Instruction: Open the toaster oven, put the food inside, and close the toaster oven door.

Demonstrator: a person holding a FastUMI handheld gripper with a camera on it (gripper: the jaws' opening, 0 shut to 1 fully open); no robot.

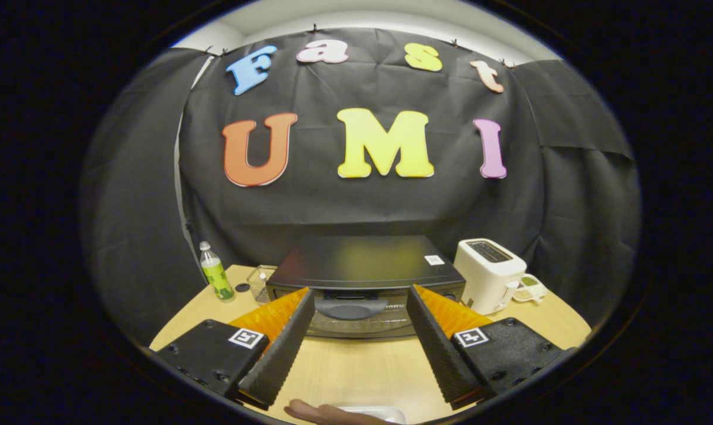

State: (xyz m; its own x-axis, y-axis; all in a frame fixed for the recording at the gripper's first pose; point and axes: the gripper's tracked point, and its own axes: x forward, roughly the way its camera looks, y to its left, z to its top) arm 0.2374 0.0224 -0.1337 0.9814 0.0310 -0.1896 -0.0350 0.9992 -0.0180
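Gripper point(359, 319) wide open, empty, lower centre; toaster oven point(365, 277) door shut beyond it; misaligned fingers could slip off handle point(350, 308)

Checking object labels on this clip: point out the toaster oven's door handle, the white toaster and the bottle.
door handle point(350, 308), gripper view, middle of the grip, just beyond the open fingers
white toaster point(487, 274), gripper view, front face
bottle point(216, 276), gripper view, label
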